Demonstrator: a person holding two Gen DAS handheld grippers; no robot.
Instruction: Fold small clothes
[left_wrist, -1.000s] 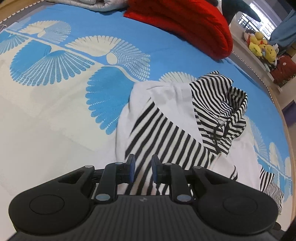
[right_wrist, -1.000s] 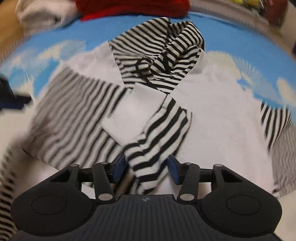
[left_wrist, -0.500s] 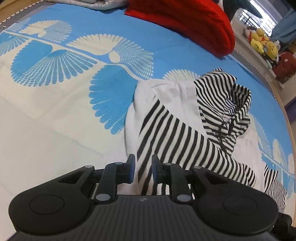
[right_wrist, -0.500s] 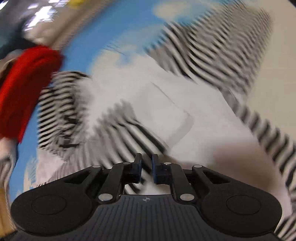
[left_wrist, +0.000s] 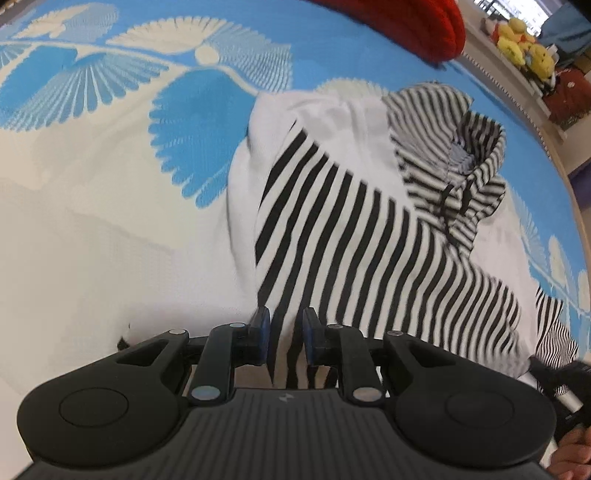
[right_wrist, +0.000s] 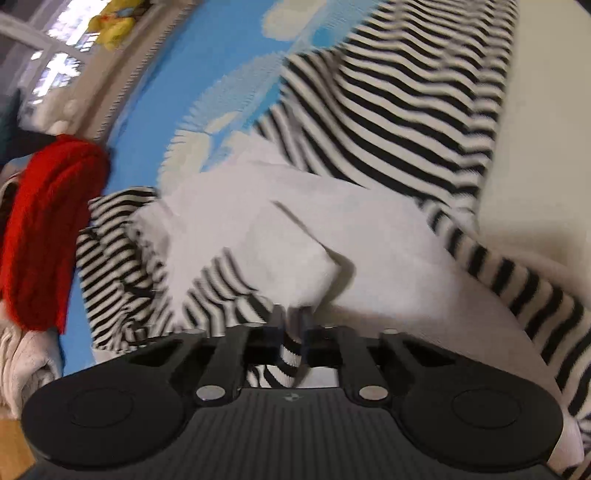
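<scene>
Hoodie (left_wrist: 369, 229) — both sleeves gripped.

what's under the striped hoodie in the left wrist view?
The blue-and-white patterned blanket shows around the striped hoodie, which lies on it. A striped sleeve crosses the white body; whatever is beneath the fabric is covered.

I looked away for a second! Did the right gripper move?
Yes. The right gripper swung round: the red blanket, which lay along the top of its view before, now sits at the left edge. Its jaws are shut on the striped sleeve.
</scene>
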